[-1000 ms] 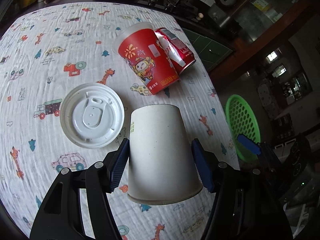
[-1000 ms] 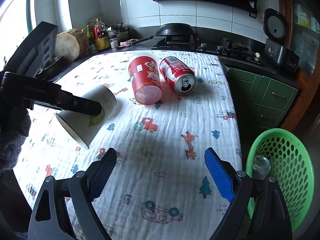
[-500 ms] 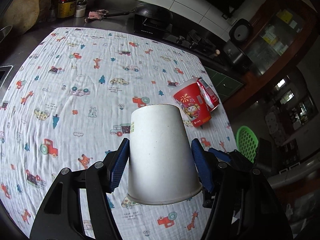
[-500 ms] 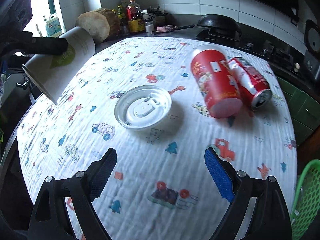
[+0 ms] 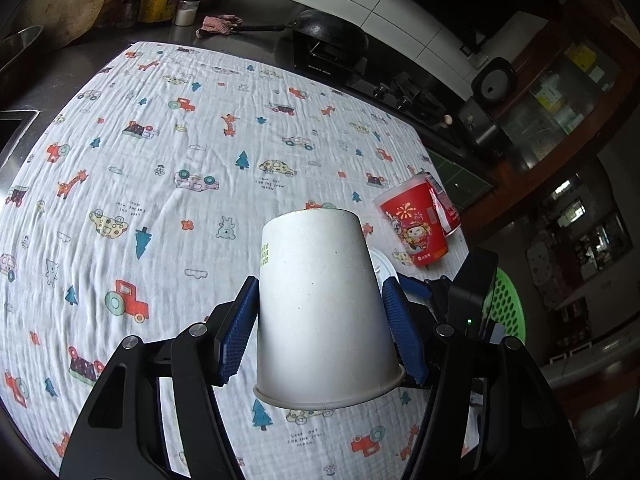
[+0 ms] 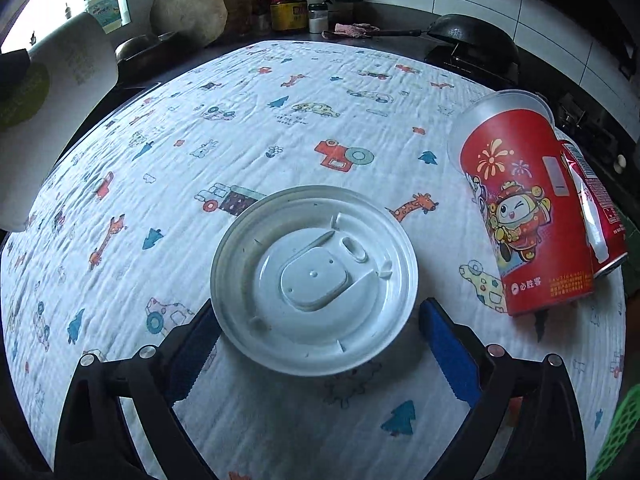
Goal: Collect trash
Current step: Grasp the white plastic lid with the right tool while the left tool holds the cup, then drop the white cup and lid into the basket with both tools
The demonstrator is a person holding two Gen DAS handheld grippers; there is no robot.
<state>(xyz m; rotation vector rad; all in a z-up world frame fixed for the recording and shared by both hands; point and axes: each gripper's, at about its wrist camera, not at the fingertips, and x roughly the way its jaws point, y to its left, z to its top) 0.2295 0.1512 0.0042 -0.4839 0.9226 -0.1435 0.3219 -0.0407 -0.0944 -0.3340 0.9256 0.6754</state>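
Note:
My left gripper (image 5: 320, 285) is shut on a white paper cup (image 5: 320, 320), held bottom-up above the patterned tablecloth (image 5: 180, 200); the same cup (image 6: 52, 112) shows at the left edge of the right wrist view. A white plastic lid (image 6: 314, 280) lies flat on the cloth. My right gripper (image 6: 319, 314) is low over it with its jaws opening, and the lid sits between the blue pads (image 6: 448, 352), which do not press on it. To the right, a red printed cup (image 6: 524, 216) lies on its side against a red drink can (image 6: 600, 216).
A green mesh basket (image 5: 508, 312) stands off the table's right edge, also seen as the basket (image 6: 620, 428) at lower right. Behind the table, a dark counter carries a wok (image 6: 468, 36), bottles (image 6: 286, 4) and a round wooden block (image 6: 188, 10). A sink edge (image 5: 12, 120) lies left.
My left gripper lifted the white cup up and back from the lid. My right gripper swung left from the basket side, came down around the lid, and its jaws spread wider.

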